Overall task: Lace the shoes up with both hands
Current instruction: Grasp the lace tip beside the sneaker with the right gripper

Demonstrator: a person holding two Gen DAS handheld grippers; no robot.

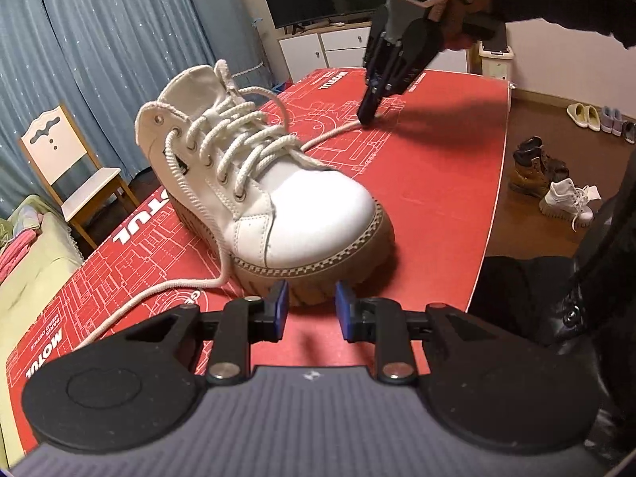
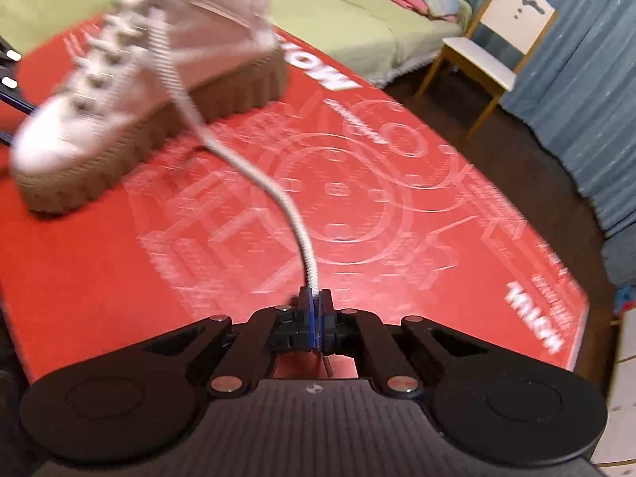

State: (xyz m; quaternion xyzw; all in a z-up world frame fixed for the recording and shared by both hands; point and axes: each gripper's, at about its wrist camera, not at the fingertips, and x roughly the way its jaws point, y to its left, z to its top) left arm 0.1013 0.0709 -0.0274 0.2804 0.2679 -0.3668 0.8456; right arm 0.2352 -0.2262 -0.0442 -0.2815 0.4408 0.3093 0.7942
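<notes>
Shoe: white high-top, tan ridged sole, cream laces crossed through the eyelets, upright mid-mat. Right gripper pinches one lace near the mat's far edge. Left gripper wide, empty, just before the toe.

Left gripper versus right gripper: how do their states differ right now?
The left gripper stands open and empty by the white boot's toe; the right gripper is shut on a lace end. The left sits level with the toe, the right out on the red mat. Both have blue pads.
</notes>
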